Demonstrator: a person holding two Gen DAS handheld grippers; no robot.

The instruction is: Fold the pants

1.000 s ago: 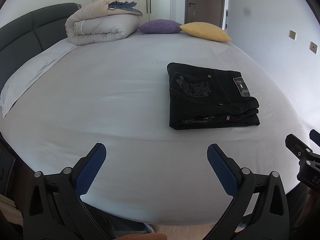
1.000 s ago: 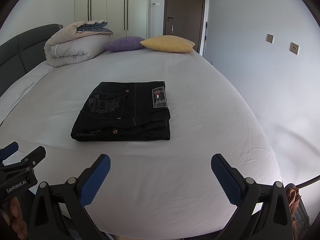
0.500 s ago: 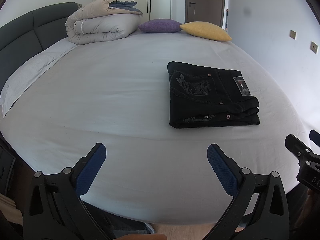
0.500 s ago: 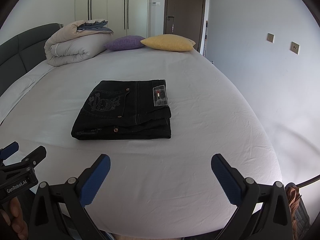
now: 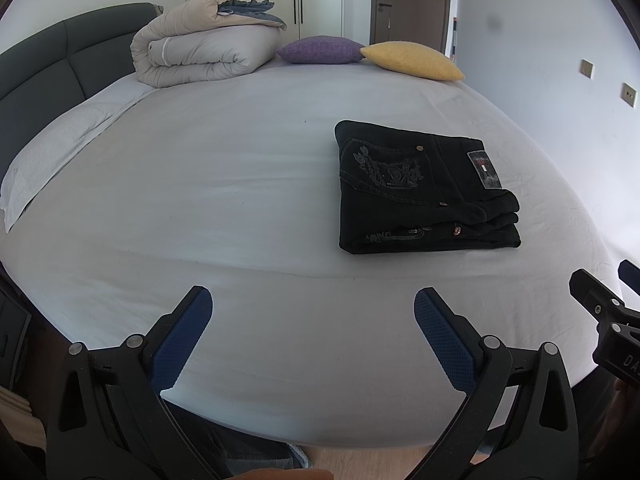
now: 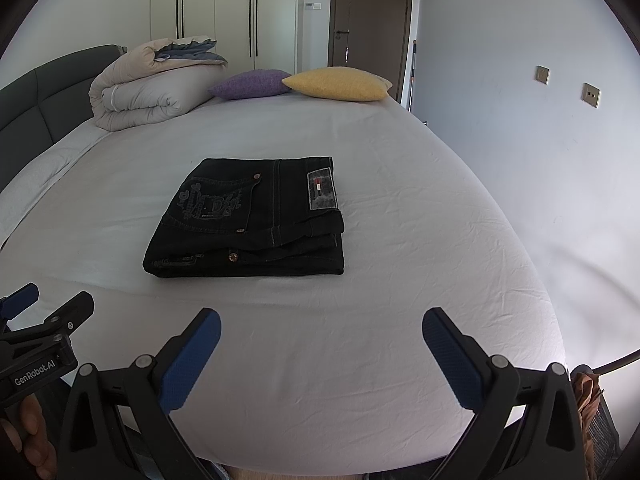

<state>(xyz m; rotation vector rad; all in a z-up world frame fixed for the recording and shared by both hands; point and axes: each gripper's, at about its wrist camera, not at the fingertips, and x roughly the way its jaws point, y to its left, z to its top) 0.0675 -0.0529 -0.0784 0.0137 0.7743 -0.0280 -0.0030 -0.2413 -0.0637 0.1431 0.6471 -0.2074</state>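
A pair of black jeans point(image 5: 420, 188) lies folded into a neat rectangle on the white bed point(image 5: 220, 184), back pocket and label up. It also shows in the right wrist view point(image 6: 256, 220). My left gripper point(image 5: 314, 308) is open and empty above the bed's near edge, left of and well short of the jeans. My right gripper point(image 6: 322, 330) is open and empty, also at the near edge, in front of the jeans. The right gripper shows at the right edge of the left wrist view point(image 5: 600, 312); the left gripper shows at the left edge of the right wrist view point(image 6: 44, 320).
A rolled duvet point(image 5: 200, 52), a purple cushion point(image 5: 320, 50) and a yellow cushion point(image 5: 412, 60) lie at the far end of the bed. A dark headboard point(image 5: 48, 76) runs along the left. A wall stands close on the right.
Almost nothing has changed. Both grippers stay open at the near edge and the jeans lie still; the views shift only slightly.
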